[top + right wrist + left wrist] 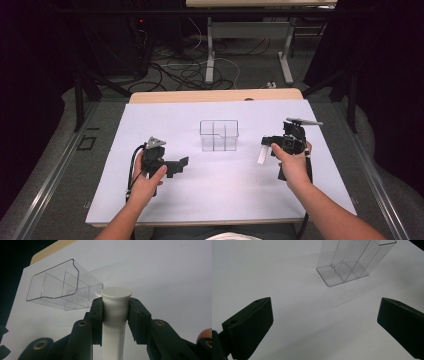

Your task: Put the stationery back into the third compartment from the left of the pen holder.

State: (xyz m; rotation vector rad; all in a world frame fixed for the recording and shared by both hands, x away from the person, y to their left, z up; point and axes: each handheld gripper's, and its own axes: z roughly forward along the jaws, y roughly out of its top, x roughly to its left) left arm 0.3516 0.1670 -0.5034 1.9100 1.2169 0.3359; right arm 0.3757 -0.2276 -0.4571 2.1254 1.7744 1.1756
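While the high view sets the whole table [150,210] out, with its white sheet [220,195], it gives the white tube [262,154] as no more than a pale sliver hanging from the right gripper [266,145] at about 3 o'clock from the clear divided box [219,135]. The right gripper view fills in the rest: the tube [115,315] has a flat round cap, and the two black jaws are clenched on it just under that cap, one pad on each side. In that view the box [62,287] lies beyond the cap toward 10 o'clock, and its inner walls and notched rim can be read.

The left gripper [180,165] sits at about 8 o'clock from the box in the high view, held in the person's left hand [145,185]. Its own view shows the jaws spread wide with bare sheet between them, released and holding nothing, and the box [352,262] stands ahead at roughly 1 o'clock, well apart from both jaws.

Nothing lies between either gripper and the box. Past the far edge of the table, at 12 o'clock in the high view, cables [185,70] sprawl on the floor around the legs of another desk [210,55].
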